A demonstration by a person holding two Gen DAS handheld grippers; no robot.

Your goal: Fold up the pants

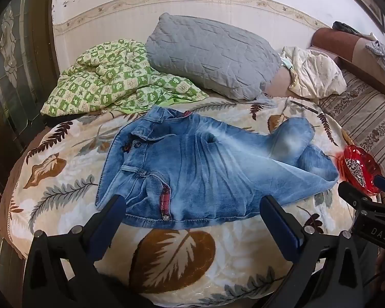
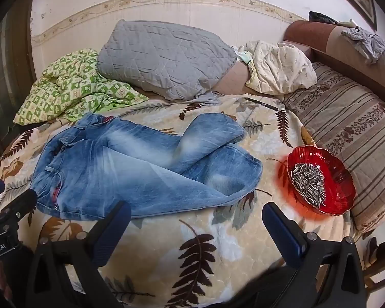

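Light blue jeans [image 1: 197,164] lie crumpled on a leaf-patterned blanket [image 1: 172,251], waistband to the left, legs bent and overlapping to the right. In the right wrist view the jeans [image 2: 131,169] spread across the left and middle. My left gripper [image 1: 192,213] hovers wide open just in front of the near hem of the jeans, nothing between its blue pads. My right gripper [image 2: 196,220] is open too, over the blanket [image 2: 182,256] near the leg ends, holding nothing. Each gripper shows at the edge of the other's view.
A red glass bowl [image 2: 320,179] of sunflower seeds sits on the blanket right of the jeans. Behind lie a grey pillow [image 2: 164,59], a green checked quilt [image 2: 71,92], a cream pillow [image 2: 279,69] and a dark pen [image 2: 261,104]. A striped cushion [image 2: 351,133] borders the right.
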